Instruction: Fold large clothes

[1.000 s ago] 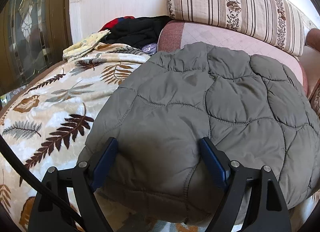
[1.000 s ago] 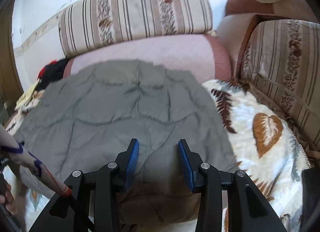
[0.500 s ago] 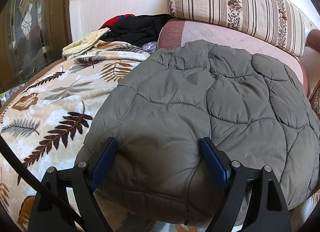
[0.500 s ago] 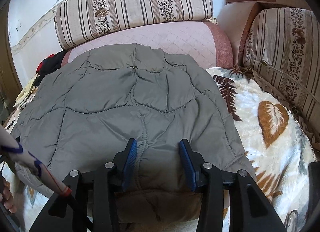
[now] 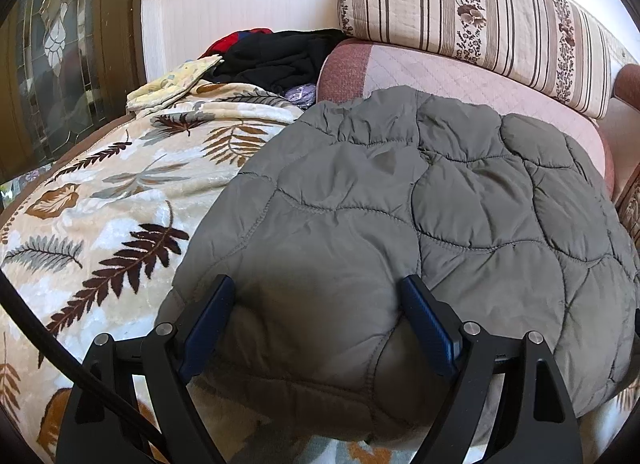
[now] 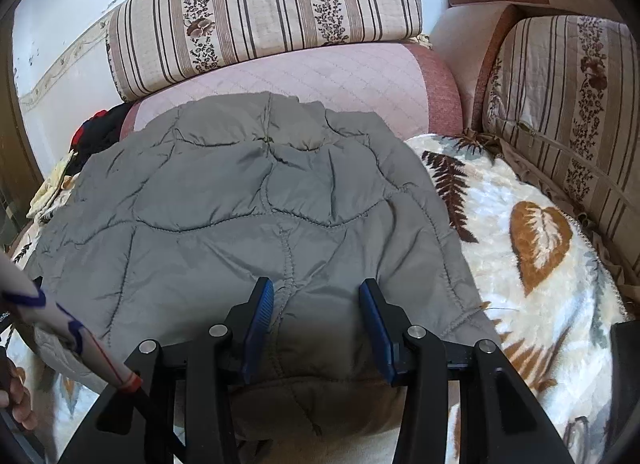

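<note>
A grey quilted jacket [image 5: 420, 216] lies spread on a leaf-print blanket [image 5: 104, 224] over the sofa [image 6: 320, 76], its far edge toward 12 o'clock against the pink seat and its near hem folded up into a padded roll at 6 o'clock. The left gripper [image 5: 316, 304] straddles that roll with its jaws wide apart, the puffed fabric bulging between the blue pads; whether they press it cannot be told for sure. The right gripper [image 6: 316, 304] sits at the same hem, jaws roughly half apart and just opened a little further, fabric lying between them without a visible pinch. At 8 o'clock in the right view a sleeve [image 6: 60, 328] and fingers show. A heap of dark clothes [image 5: 280, 56] waits at 11 o'clock.

By the look of it, the first fold, hem toward the collar, is done or nearly so; the sides and any further halving appear left to do, along with the heap. Against the second-old frames, the jacket sits flatter and more settled, and both hands have hardly shifted.
</note>
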Tool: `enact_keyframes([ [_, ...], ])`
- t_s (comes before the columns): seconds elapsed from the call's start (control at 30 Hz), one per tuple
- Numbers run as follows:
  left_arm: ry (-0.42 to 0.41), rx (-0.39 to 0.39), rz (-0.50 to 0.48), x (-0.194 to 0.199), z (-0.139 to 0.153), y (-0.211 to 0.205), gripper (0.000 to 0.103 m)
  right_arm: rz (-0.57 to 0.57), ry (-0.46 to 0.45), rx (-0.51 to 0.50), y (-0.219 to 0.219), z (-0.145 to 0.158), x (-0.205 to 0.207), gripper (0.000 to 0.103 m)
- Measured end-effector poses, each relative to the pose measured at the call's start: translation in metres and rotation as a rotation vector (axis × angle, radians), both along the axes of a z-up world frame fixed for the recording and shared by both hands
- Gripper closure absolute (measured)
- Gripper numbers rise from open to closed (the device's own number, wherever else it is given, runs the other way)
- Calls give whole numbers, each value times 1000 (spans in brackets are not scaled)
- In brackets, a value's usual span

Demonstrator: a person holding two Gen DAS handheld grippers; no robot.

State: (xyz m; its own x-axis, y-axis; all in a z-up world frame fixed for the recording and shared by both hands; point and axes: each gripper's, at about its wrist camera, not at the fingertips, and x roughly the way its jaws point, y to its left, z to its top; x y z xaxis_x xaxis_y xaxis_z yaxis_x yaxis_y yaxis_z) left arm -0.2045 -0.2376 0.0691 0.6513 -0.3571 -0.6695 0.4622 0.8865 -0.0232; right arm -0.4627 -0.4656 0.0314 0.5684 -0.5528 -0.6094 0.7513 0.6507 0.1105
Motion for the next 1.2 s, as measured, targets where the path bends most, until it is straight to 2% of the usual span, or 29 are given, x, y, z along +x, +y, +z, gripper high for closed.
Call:
enact_keyframes([
  [0.2, -14, -17, -1, -10, 22, 10, 18, -6, -32, -38, 17, 27, -10, 54],
  [0.4, -92, -69, -29, -51, 70, 39, 18, 16, -100, -80, 58, 73, -29, 49],
  [0.47, -98, -96, -38, -67, 83, 51, 18, 22, -137, -70, 83, 89, -45, 48],
  [0.53, -109, -100, -57, -92, 95, 62, 10, 48, -174, -73, 106, 99, -58, 43],
  [0.7, -129, -45, -136, -157, 111, 87, 5, 157, -165, -146, 186, 123, -89, 33],
  [0.8, -170, -21, -146, -186, 125, 104, 2, 188, -152, -127, 214, 127, -102, 30],
  [1.0, -164, -42, -128, -214, 147, 135, 1, 216, -138, -93, 254, 133, -127, 29],
  [1.2, -156, -28, -139, -237, 152, 152, 0, 217, -139, -96, 280, 135, -146, 26],
])
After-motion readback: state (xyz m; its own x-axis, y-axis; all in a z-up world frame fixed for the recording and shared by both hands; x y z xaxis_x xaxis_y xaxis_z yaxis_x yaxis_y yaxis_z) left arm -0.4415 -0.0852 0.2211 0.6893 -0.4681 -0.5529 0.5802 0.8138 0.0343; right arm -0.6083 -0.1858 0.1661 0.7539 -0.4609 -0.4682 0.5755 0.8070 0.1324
